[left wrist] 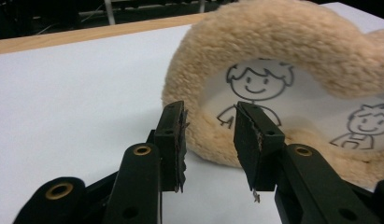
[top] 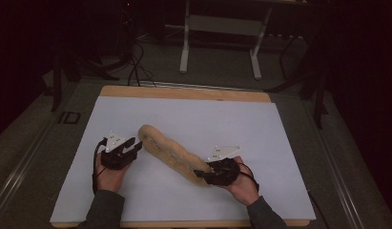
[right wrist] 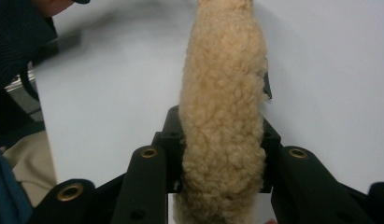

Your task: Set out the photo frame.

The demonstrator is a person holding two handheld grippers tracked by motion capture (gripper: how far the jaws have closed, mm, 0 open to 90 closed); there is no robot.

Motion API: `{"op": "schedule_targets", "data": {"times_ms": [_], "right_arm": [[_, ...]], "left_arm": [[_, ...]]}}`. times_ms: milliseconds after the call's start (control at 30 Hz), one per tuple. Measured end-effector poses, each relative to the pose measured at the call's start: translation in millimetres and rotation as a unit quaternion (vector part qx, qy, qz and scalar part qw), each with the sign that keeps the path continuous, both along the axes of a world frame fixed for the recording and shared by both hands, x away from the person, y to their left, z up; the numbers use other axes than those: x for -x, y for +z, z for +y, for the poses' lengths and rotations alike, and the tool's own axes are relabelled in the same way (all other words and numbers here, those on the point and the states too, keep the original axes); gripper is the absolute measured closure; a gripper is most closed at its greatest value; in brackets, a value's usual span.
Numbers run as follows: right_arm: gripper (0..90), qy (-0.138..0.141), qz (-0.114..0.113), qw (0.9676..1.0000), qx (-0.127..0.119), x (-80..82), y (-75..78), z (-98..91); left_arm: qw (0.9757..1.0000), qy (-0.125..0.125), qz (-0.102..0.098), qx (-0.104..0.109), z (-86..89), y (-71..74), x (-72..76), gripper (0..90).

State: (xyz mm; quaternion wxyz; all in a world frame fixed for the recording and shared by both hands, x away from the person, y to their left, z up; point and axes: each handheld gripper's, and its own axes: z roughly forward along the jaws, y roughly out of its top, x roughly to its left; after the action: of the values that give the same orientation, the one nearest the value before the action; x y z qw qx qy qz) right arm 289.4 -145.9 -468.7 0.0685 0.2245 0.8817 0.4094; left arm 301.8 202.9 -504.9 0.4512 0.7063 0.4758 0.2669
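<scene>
A long, tan fleecy slipper-like item (top: 172,155) lies diagonally on a white sheet (top: 232,124) covering the wooden tabletop (top: 184,93). The right gripper (top: 209,174) clamps its near end, jaws pressed against both fuzzy sides. The left gripper (top: 136,145) sits just beside the far end, jaws parted with nothing between them. Inside the fleece, a white lining (left wrist: 292,102) shows cartoon child drawings.

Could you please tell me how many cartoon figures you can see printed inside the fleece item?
2: one smiling figure framed by the fleece item's curved opening, another lower, near the right edge. The fleece may hide others.
</scene>
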Motion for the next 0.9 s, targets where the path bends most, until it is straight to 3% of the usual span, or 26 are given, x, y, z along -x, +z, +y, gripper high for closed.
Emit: {"op": "schedule_targets", "data": {"times_ms": [333, 467, 667, 900], "right_arm": [[66.5, 0.030, -0.008, 0.9995, 0.000, 4.7, -0.6, -7.7], [66.5, 0.035, -0.007, 0.9994, -0.002, 4.1, -1.5, -10.3], [66.4, 0.043, -0.009, 0.9990, -0.003, 3.2, -2.0, -11.7], [66.2, 0.046, -0.009, 0.9989, 0.000, 2.6, -1.9, -12.1]], "left_arm": [[0.9998, -0.002, 0.011, -0.017, -5.4, -2.8, -5.0, 61.4], [0.9998, 0.002, 0.019, -0.004, -4.0, -5.0, -9.2, 59.1], [0.9996, -0.002, 0.027, -0.011, -5.0, -8.4, -14.5, 59.2], [0.9994, -0.005, 0.030, -0.017, -3.6, -9.1, -15.7, 70.1]]}}
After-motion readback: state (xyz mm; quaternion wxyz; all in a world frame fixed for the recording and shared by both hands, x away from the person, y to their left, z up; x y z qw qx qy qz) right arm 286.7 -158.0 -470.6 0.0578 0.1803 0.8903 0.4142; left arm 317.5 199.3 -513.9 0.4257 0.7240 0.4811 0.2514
